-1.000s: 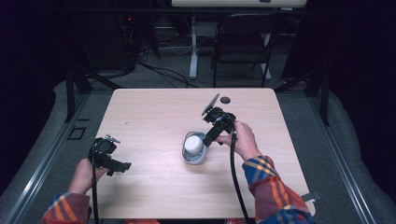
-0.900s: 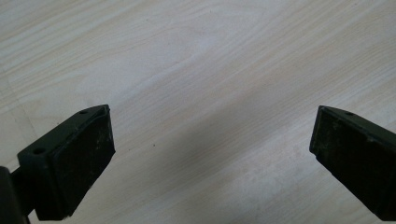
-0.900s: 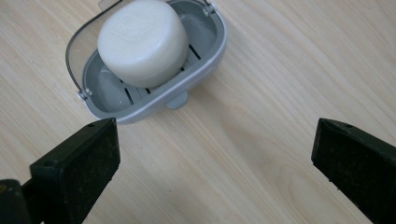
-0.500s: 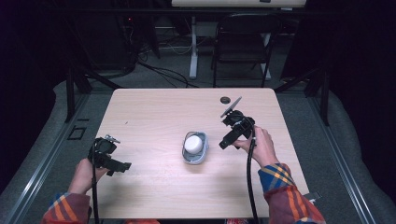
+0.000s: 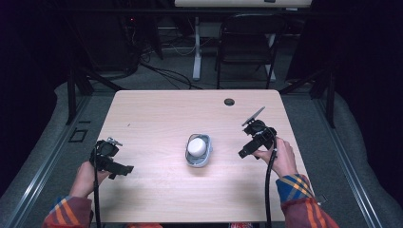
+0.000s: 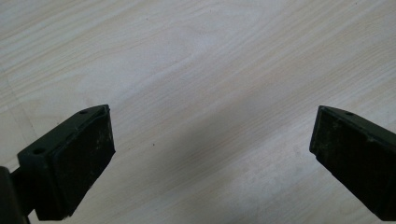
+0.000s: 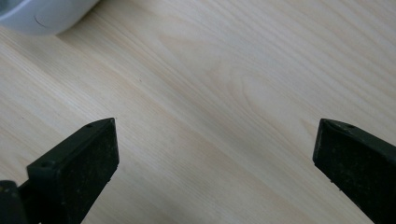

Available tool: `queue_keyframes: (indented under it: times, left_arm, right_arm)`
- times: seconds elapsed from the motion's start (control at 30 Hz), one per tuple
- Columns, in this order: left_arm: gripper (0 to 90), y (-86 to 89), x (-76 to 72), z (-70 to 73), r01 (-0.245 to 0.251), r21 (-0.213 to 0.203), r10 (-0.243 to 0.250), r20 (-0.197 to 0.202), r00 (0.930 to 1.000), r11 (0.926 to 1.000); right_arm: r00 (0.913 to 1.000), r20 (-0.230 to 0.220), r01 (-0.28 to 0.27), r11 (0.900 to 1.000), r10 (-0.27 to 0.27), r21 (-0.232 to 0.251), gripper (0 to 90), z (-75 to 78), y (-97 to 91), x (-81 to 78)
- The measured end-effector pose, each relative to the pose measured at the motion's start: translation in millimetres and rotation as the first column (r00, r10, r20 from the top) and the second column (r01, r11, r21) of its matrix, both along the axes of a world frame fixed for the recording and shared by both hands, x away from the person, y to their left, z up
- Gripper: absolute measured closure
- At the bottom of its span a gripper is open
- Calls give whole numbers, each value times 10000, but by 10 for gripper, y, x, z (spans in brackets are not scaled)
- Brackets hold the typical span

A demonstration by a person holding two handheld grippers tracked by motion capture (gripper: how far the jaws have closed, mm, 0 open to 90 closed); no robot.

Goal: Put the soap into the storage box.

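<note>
The surface (image 5: 157,114) is a pale wood-grain top, rectangular, with a round black cable hole (image 5: 229,101) near its far edge, right of centre; it stands on a grey carpeted floor (image 5: 361,156) in a dark room, with black stands at both sides. Beyond the far edge a black folding chair (image 5: 244,42) sits beside a white post (image 5: 196,47), and black cables (image 5: 166,73) trail over the floor there. Near the middle of the surface lies a grey dish (image 5: 197,159) with a white rounded object (image 5: 197,146) resting in it; in the right gripper view a corner of the grey dish (image 7: 42,14) shows at the upper left. The right claw (image 5: 243,153) is held low over the surface, to the right of the dish and apart from it, its jaws spread wide with bare wood between them; the left claw (image 5: 124,168) is near the left front of the surface, well apart from the dish, jaws likewise spread over bare wood; plaid sleeves (image 5: 297,190) show at the near edge.
</note>
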State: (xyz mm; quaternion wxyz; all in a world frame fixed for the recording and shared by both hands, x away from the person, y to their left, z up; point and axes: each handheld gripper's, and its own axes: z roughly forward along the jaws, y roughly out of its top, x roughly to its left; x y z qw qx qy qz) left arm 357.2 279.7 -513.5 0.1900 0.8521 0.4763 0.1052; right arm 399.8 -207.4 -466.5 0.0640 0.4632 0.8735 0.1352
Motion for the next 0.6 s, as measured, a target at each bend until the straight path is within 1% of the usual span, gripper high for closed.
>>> queue_keyframes:
  times: [0.07, 0.17, 0.23, 0.27, 0.3, 0.33, 0.37, 0.4, 0.43, 0.47, 0.53, 0.57, 0.6]
  left_arm:
    - [0, 1, 0, 0, -2, 6, 2, -5, 10000, 10000]
    - [0, 0, 0, -1, 5, 8, -5, -8, 10000, 10000]
    - [0, -2, 2, 2, 39, 3, -39, -50, 10000, 10000]
    - [0, -3, 1, 4, 56, 6, -56, -42, 10000, 10000]
    - [0, -3, 1, 4, 58, 10, -58, -35, 10000, 10000]
    - [0, -3, 2, 5, 57, 20, -57, -36, 10000, 10000]
    - [0, -4, 4, 3, 65, 23, -65, -24, 10000, 10000]
    - [0, -8, 4, 3, 87, 34, -87, -7, 10000, 10000]
    - [0, -13, 3, 4, 104, 16, -104, -10, 9999, 9999]
    - [0, -15, 3, 4, 121, 17, -121, 8, 9999, 9999]
    - [0, -14, 3, 5, 129, -5, -129, 13, 9999, 9999]
    - [0, -14, 3, 5, 131, -2, -131, 12, 9999, 9999]
    - [0, -13, 3, 6, 134, 6, -134, 1, 9999, 9999]
  right_arm:
    - [10000, -53, 4, 9998, -5, -209, 0, -23, -61, -27]
    - [9996, -59, 274, 9995, -275, -141, 1, -100, -151, -95]
    - [9993, -122, 361, 9992, -364, -198, 5, -169, -234, -137]
    - [9988, -63, 488, 9986, -489, -198, 6, -198, -255, -157]
    - [9987, -112, 485, 9983, -489, -329, 7, -228, -307, -173]
    - [9983, -119, 564, 9981, -567, -230, 8, -257, -333, -186]
    - [9976, -279, 636, 9980, -637, -63, 8, -306, -369, -198]
    - [9963, -362, 772, 9970, -775, -94, 8, -371, -399, -213]
    - [9959, -566, 704, 9975, -709, -99, 8, -390, -419, -209]
    - [9959, -566, 704, 9975, -709, -99, 8, -390, -419, -209]
    - [9939, -485, 995, 9950, -993, 31, 7, -440, -427, -215]
    - [9947, -622, 810, 9966, -816, -113, 8, -428, -439, -200]
    - [9948, -585, 833, 9965, -837, -96, 8, -432, -436, -197]
